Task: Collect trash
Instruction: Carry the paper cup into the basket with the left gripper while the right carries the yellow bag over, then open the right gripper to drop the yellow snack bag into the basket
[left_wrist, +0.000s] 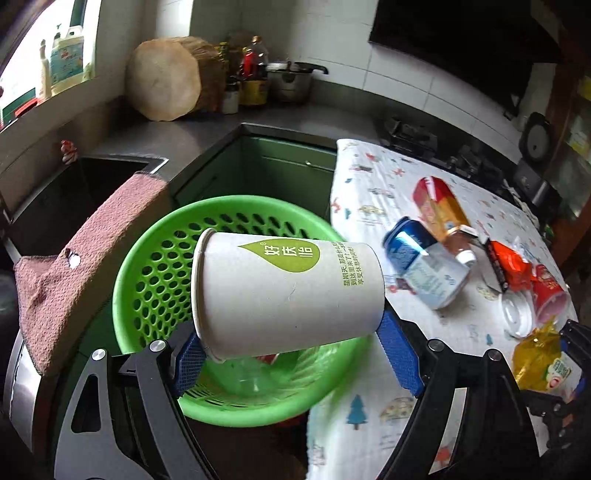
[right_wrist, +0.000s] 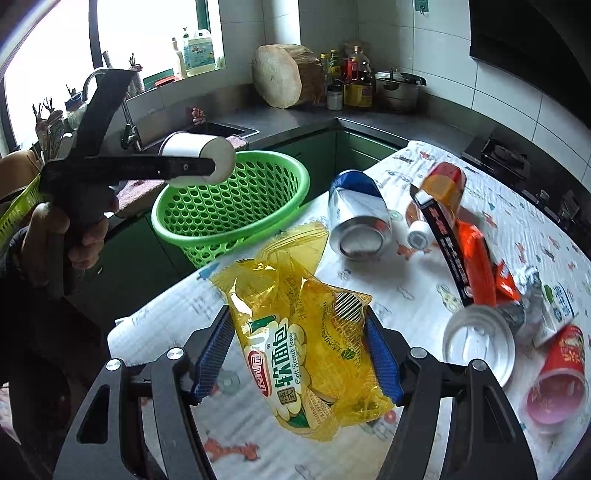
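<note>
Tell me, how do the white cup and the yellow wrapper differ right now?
The cup is stiff white paper; the wrapper is crumpled, see-through yellow plastic. The cup hangs over the green basket; the wrapper hangs over the table. Both are gripped, cup by the left gripper, wrapper by the right gripper.

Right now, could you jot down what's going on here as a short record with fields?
Left tool: clamped on a white paper cup, held sideways over the green perforated plastic basket
Right tool: clamped on a yellow bread wrapper
Left on the patterned tablecloth: silver-blue drink can, orange snack packet, red cup, clear round lid
</note>
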